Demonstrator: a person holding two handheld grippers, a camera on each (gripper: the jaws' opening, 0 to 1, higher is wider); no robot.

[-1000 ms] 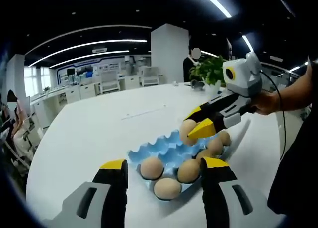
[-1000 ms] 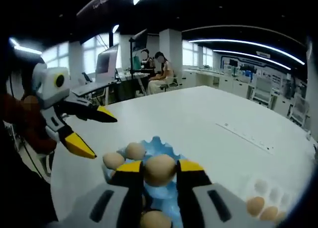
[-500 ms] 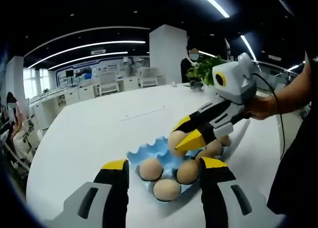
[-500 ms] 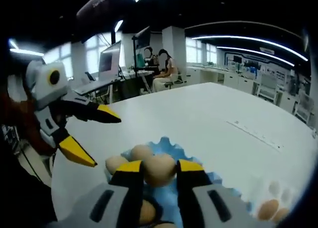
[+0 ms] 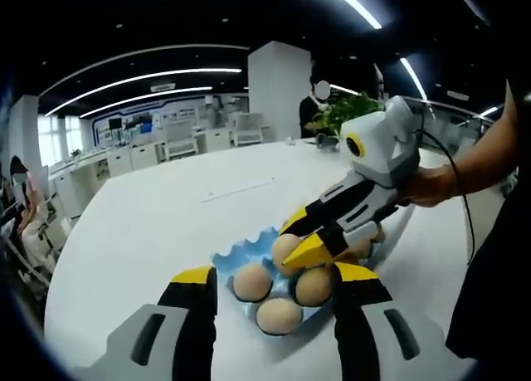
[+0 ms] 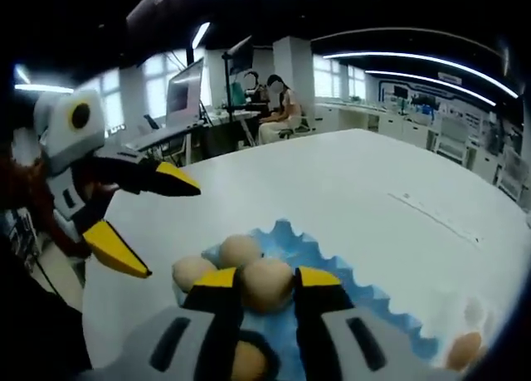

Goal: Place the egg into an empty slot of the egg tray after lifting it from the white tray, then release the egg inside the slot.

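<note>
Right gripper point(image 6: 266, 283) lower, egg point(image 6: 266, 282) apparently over egg tray point(image 6: 332, 265)

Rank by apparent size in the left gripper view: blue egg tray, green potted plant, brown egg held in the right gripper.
1. Blue egg tray
2. Green potted plant, farther away, so true size unsure
3. Brown egg held in right gripper

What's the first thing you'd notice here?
The right tongs squeezing a brown egg just above the blue egg tray, which sits on a big white table. More eggs already sit in the tray, like the one nearest the camera in the left gripper view. The left tongs wait open nearby, holding nothing.
</note>
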